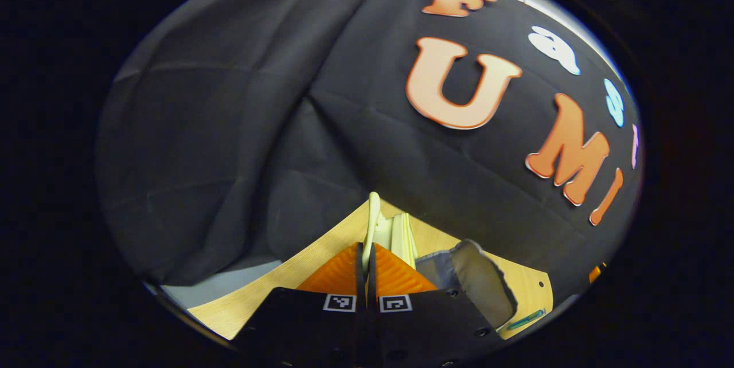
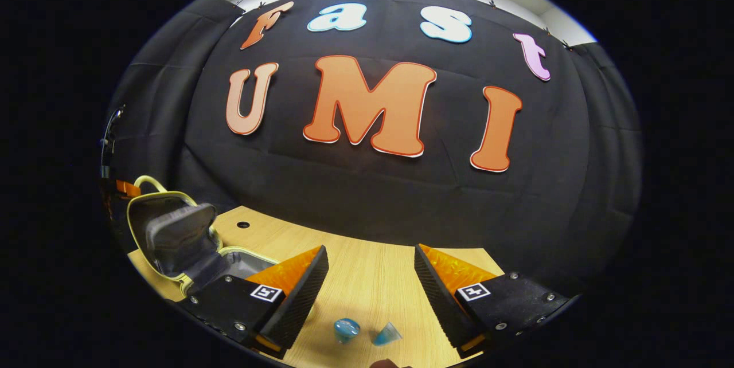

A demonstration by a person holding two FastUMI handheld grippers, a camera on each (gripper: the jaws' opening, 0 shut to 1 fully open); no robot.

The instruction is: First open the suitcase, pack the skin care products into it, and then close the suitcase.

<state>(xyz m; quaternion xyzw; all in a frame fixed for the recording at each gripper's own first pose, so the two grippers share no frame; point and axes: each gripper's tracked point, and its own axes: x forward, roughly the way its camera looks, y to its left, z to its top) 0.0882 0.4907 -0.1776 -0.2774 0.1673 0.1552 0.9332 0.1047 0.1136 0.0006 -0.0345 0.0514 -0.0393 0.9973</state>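
On the wooden tabletop (image 2: 367, 276), two small blue bottles (image 2: 347, 329) lie just ahead, between the spread fingers of the right gripper (image 2: 370, 282), the open suitcase (image 2: 172, 230) off to its left, its lid rim (image 1: 373, 219) pinched by the left gripper (image 1: 367, 267).

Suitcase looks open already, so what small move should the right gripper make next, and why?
Probably lower the right gripper, its fingers spread, onto one of the two small blue items on the table just below it; the suitcase lid stands raised with the left gripper shut at its rim.

Left gripper view: low, tilted, close on suitcase (image 1: 395, 230) edge. Right gripper view: level over worktop (image 2: 367, 276), facing back wall. Both share suitcase (image 2: 178, 236), worktop.
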